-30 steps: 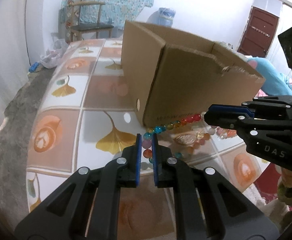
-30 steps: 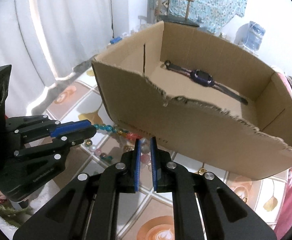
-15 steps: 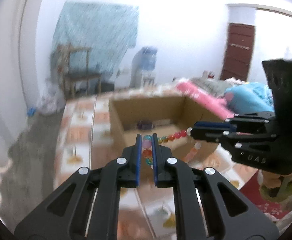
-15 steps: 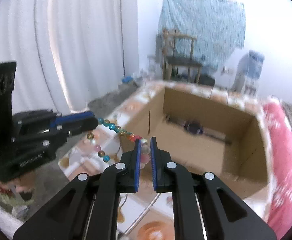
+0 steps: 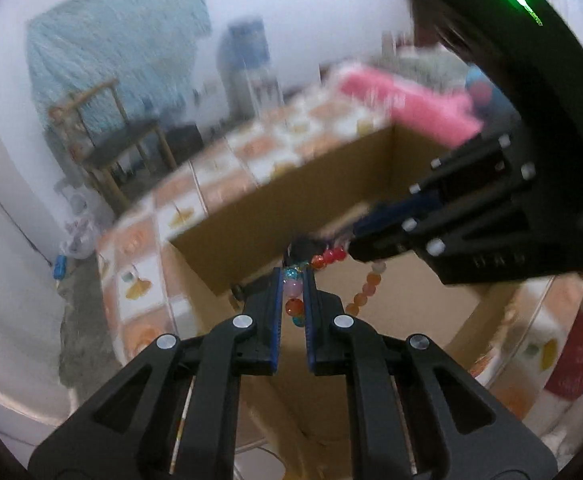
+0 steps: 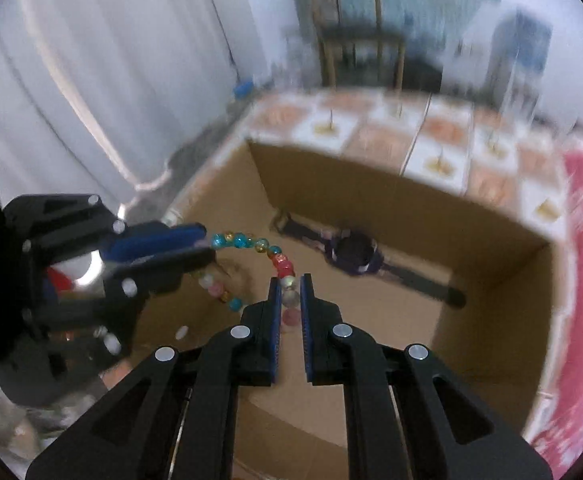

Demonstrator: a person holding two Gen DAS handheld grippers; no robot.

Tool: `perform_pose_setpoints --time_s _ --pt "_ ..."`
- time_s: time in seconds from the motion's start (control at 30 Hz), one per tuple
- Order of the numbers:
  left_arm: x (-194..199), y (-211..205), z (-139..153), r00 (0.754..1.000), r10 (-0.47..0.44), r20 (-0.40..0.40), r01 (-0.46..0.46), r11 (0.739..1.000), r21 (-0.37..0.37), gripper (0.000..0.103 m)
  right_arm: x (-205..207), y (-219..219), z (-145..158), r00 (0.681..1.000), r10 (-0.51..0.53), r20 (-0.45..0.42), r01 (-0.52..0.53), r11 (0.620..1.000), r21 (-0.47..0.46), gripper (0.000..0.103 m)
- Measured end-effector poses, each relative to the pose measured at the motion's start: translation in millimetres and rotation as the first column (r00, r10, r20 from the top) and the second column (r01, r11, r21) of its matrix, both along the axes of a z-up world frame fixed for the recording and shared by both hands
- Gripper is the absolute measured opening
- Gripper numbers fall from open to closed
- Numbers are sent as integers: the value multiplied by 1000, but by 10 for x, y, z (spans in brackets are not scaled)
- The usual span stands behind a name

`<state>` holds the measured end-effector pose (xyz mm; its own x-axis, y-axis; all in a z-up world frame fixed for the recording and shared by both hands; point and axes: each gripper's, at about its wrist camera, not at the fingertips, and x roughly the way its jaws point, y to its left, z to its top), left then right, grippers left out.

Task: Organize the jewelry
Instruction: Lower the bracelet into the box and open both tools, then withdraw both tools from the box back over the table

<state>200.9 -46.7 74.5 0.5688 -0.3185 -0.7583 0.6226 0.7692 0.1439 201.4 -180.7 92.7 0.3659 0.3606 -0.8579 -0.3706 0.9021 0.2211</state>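
Both claws, left [image 5: 294, 280] and right [image 6: 290, 286], pinch a bright bead string [image 6: 251, 242] of blue, yellow, red and pink over the box [image 6: 371, 184].

Bead strand [image 6: 251, 242] is pinched at one end by right gripper [image 6: 290, 292], bottom centre, & at the other by left gripper [image 6: 207, 246], mid left. Strand is hung over open cardboard box [image 6: 371, 184]; dark watch [image 6: 355, 256] is seen on box floor.

beads [image 6: 251, 242]: glossy, glassy | box [image 6: 411, 208]: matt cardboard | tongs [image 6: 290, 284]: matt blk plastic
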Motion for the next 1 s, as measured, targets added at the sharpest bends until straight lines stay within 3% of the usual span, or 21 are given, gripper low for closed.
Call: perform_pose_setpoints --time_s 0.17,0.3,0.43,0.47,0.57,0.67,0.7,0.77,0.83,0.9,1.0 --pt "255 -59 -291 997 11 -79 -3 994 107 9 335 23 -435 977 13 -213 -11 1000 12 10" --pt "265 -60 -321 995 27 -97 -15 992 124 10 471 34 -723 946 -2 -324 1 1000 -5 10" --pt "228 -23 -247 995 41 -93 -31 994 107 26 533 -12 -811 936 -25 -352 26 1000 -2 12" --pt "213 1 -217 995 44 -91 -35 995 97 27 535 -28 -798 936 -30 -350 34 999 4 18" --pt "158 116 -81 995 64 -81 -61 997 45 38 459 -91 -619 955 -47 -294 59 998 33 28" --pt "13 326 163 994 105 -45 -106 993 -41 52 274 -186 -297 981 -67 -183 75 996 39 31" --pt "-36 392 233 992 120 -36 -122 990 -66 56 174 -236 -165 988 -68 -137 76 996 55 38" --pt "-278 607 433 989 144 -14 -145 977 -156 64 -164 -365 148 998 -64 -23 66 992 112 50" --pt "-517 769 544 988 155 9 -149 966 -213 72 -446 -482 355 997 -61 50 52 985 162 54" --pt "-830 903 584 985 167 37 -154 958 -241 80 -893 -587 511 992 -59 114 31 972 234 62" --pt "-1180 1008 446 983 179 37 -164 952 -257 85 -1460 -700 508 984 -74 162 24 955 295 72"
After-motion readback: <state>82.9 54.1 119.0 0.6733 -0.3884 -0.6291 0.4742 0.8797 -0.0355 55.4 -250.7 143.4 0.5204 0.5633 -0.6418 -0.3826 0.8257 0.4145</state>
